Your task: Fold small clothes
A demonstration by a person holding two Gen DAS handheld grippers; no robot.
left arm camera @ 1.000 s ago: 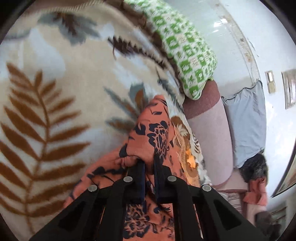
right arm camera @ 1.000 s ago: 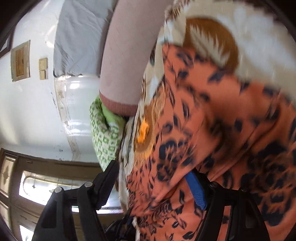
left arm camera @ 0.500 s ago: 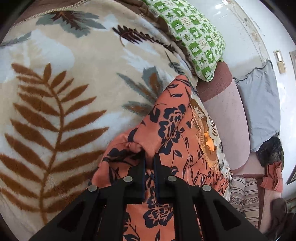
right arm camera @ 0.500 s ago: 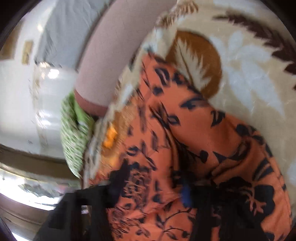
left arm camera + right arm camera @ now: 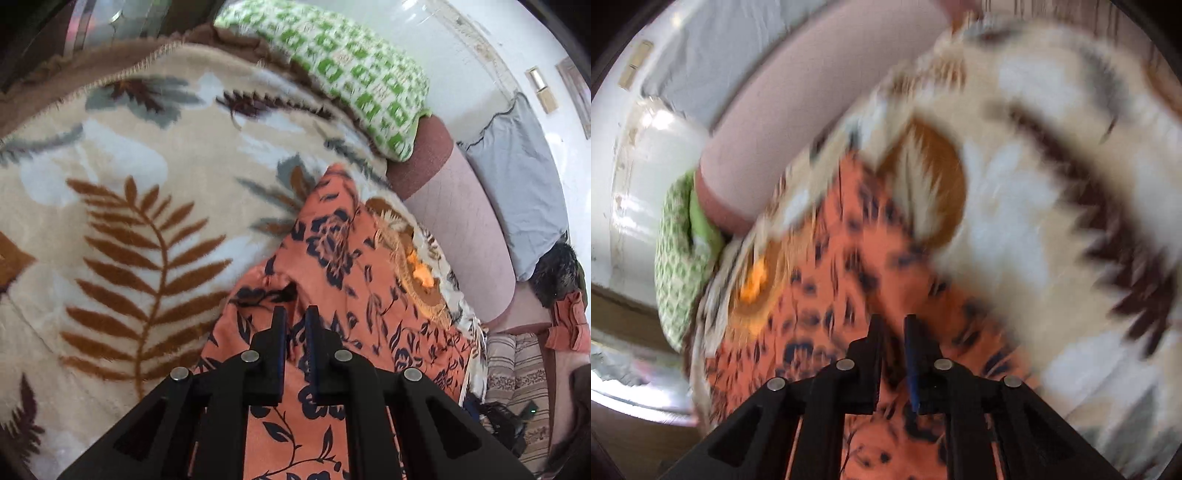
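Left tool (image 5: 295, 314): fingers nearly together, a narrow gap between them, no cloth pinched, over the garment.
Right tool (image 5: 893, 323): same narrow gap; view blurred, cannot tell if it grips cloth.
Garment (image 5: 351, 266): orange, dark flowers, lying on the blanket (image 5: 147, 177) beside the green pillow (image 5: 354, 77).

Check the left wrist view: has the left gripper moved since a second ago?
Yes. The left gripper has drawn back from the green checked pillow. Its tips were buried in a bunch of the orange floral cloth; now they sit over it, apparently holding nothing.
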